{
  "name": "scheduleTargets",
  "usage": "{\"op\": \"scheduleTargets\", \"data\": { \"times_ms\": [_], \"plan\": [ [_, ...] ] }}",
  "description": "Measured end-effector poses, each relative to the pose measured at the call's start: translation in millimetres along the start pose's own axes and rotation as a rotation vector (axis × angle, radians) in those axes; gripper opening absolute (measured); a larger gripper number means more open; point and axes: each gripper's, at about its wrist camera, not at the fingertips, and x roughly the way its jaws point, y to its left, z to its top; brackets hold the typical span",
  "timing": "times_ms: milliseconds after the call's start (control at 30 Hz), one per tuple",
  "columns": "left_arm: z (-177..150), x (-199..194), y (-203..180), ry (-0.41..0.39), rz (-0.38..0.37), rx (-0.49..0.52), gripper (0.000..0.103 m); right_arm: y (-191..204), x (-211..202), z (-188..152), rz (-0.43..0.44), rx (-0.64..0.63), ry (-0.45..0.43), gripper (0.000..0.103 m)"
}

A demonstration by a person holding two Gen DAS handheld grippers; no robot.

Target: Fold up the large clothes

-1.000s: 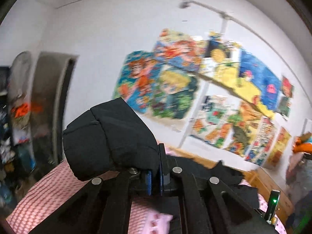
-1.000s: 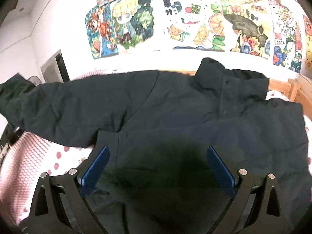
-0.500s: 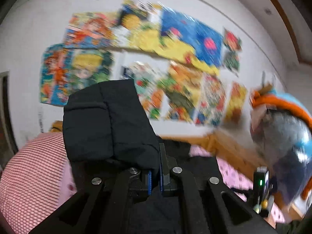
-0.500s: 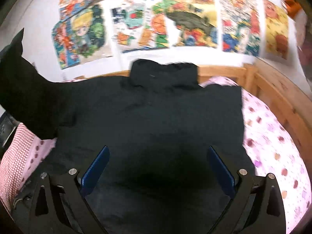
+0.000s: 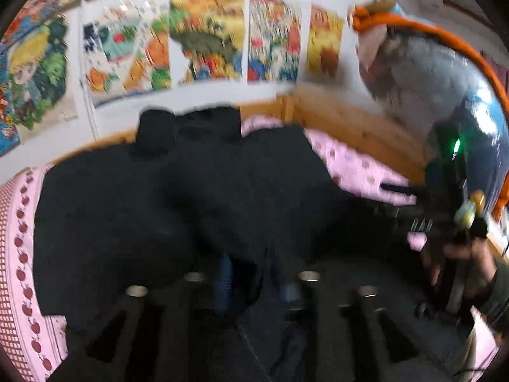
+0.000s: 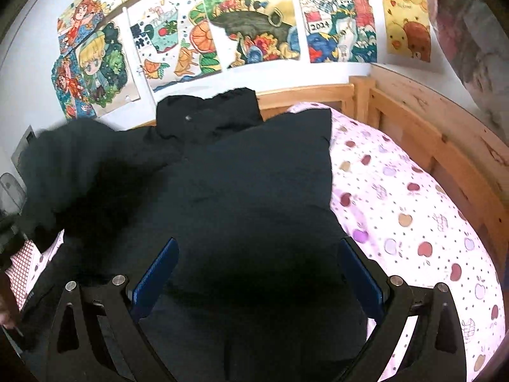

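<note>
Black padded jacket [image 6: 241, 184], one, lies spread on the pink apple-print bedsheet [image 6: 413, 210], collar toward the wooden bed frame [image 6: 413, 117]. Two grippers: right gripper [image 6: 254, 281] held wide apart over the jacket; left gripper [image 5: 257, 286] blurred, its blue pads [image 5: 224, 281] slightly parted around a fabric fold, contact unclear. Six wall posters [image 6: 254, 28] counted; others cut off.

Big black puffer jacket [image 6: 254, 191] spread out across the bed, collar end up toward the wall. The stand-up collar [image 6: 206, 111] sits rumpled at the top with a small snap showing on it. Its right side looks folded in already, giving a straight edge and a pointy corner near the collar. The left sleeve [image 6: 63, 172] bunches up off to the side (left wrist view's too blurry for detail).
</note>
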Motion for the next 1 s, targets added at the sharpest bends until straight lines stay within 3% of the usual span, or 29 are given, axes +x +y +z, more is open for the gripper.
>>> {"op": "scheduleTargets", "data": {
  "times_ms": [67,167,267,400,500,567,633,667,733,800,867,1000],
  "plan": [
    [-6,2,-1,0.023,0.007,0.017,0.062,-5,1,-3,-0.026,0.007,0.002,0.098],
    [-15,-8,4,0.025,-0.013,0.011,0.069,-9,5,-5,-0.039,0.032,0.012,0.098],
    [-20,-24,18,0.02,0.02,-0.022,0.074,-7,6,-8,0.05,0.073,0.022,0.098],
    [-30,-45,50,0.014,0.141,-0.095,0.084,2,15,-15,0.201,0.119,0.075,0.098],
    [-40,-57,78,0.028,0.245,-0.143,0.087,8,35,-24,0.167,0.111,0.162,0.098],
    [-47,-64,97,0.04,0.29,-0.168,0.087,10,45,-29,0.179,0.115,0.19,0.089],
    [-54,-74,118,0.048,0.323,-0.195,0.087,18,49,-33,0.222,0.097,0.208,0.057],
    [-55,-76,125,0.049,0.335,-0.204,0.087,23,49,-34,0.228,0.074,0.21,0.052],
    [-58,-83,142,0.051,0.368,-0.224,0.087,32,49,-32,0.222,0.033,0.208,0.022],
    [-60,-88,153,0.049,0.386,-0.236,0.087,41,47,-28,0.191,-0.013,0.215,0.006],
    [-60,-92,163,0.033,0.407,-0.252,0.087,45,36,-17,0.192,-0.048,0.19,0.003],
    [-50,-80,173,0.018,0.433,-0.263,0.087,47,-3,26,0.039,-0.126,0.01,0.002]
  ]
}}
